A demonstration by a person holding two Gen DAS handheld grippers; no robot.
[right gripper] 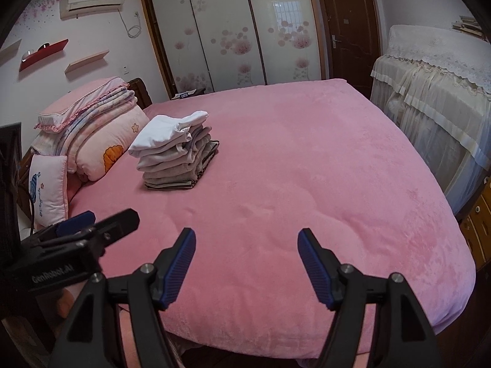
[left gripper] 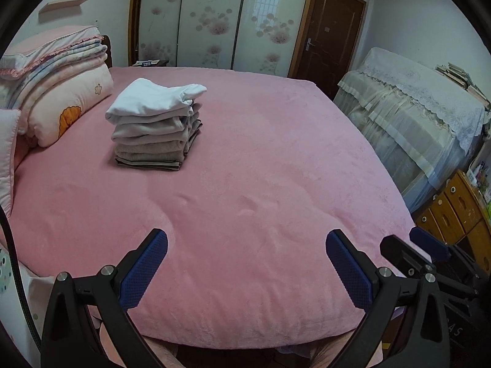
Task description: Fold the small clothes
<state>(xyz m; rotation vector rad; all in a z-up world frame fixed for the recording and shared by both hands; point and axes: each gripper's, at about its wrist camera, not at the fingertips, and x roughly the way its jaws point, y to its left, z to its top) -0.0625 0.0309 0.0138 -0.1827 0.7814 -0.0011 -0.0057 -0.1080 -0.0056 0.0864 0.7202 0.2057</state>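
One stack of folded clothes [left gripper: 153,125] is sitting on one pink bed [left gripper: 260,159], holding about seven garments, though the lower layers are blurring together. Two grippers, the left gripper [left gripper: 247,263] and the right gripper [right gripper: 247,260], are showing, each spreading two blue-padded fingers.

Left tool [left gripper: 247,262] hovering with blue-padded fingers [left gripper: 144,271] spread wide, holding nothing. Right tool [right gripper: 246,262] likewise gaping and holding nothing, sitting just beside the left, both pointing forward at about the same level.

Plush matt pink bedspread [left gripper: 245,159]; soft cloth stack [left gripper: 153,125]; glossy wardrobe doors [right gripper: 227,27].
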